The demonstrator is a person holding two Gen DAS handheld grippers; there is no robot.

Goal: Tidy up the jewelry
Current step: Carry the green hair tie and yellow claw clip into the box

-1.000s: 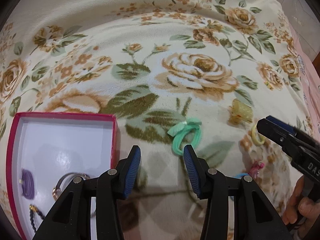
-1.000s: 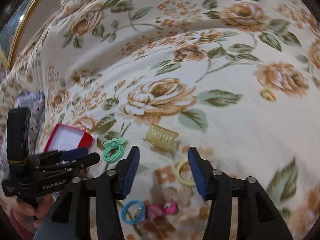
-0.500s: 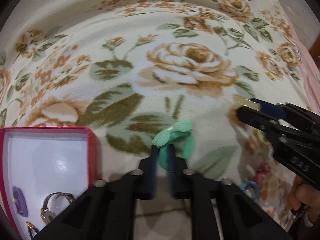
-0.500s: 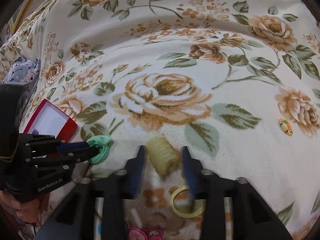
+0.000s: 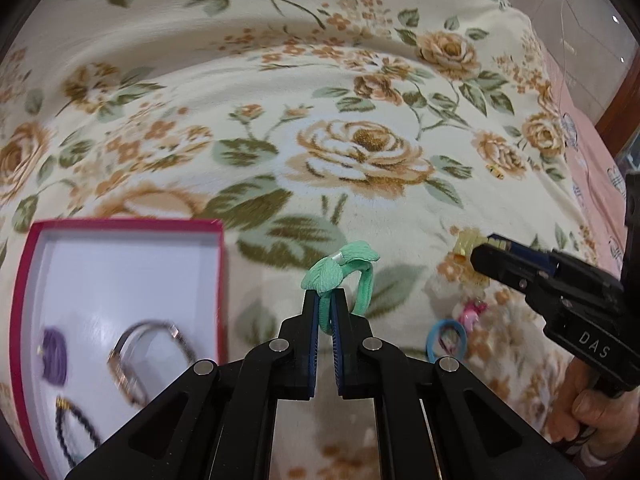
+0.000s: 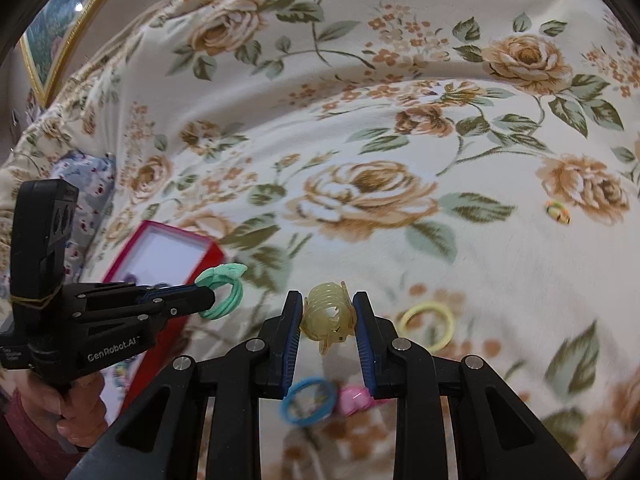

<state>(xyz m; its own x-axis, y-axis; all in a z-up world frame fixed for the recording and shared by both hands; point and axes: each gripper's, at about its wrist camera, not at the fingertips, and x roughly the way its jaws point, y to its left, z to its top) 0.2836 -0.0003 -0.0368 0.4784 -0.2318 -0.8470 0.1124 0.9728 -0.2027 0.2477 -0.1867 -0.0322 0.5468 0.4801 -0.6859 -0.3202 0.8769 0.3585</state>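
Observation:
My left gripper [image 5: 326, 300] is shut on a green hair tie with a bow [image 5: 344, 270] and holds it above the floral blanket, just right of the red box [image 5: 120, 225]. It also shows in the right wrist view [image 6: 222, 290]. The box holds a purple item [image 5: 54, 356], a metal bangle [image 5: 148, 354] and a dark bead string [image 5: 76, 426]. My right gripper [image 6: 327, 312] is shut on a pale yellow hair claw [image 6: 328, 316], lifted off the blanket; in the left wrist view the claw [image 5: 468, 242] sits at its tips.
On the blanket lie a yellow hair ring [image 6: 428, 320], a blue hair ring [image 6: 308, 400], a pink clip [image 6: 354, 398] and a small yellow-green item [image 6: 558, 212] far right. A framed picture [image 6: 60, 36] stands at the upper left.
Both grippers closed on their items and lifted them: the left raised the green hair tie, the right raised the yellow hair claw off the blanket.

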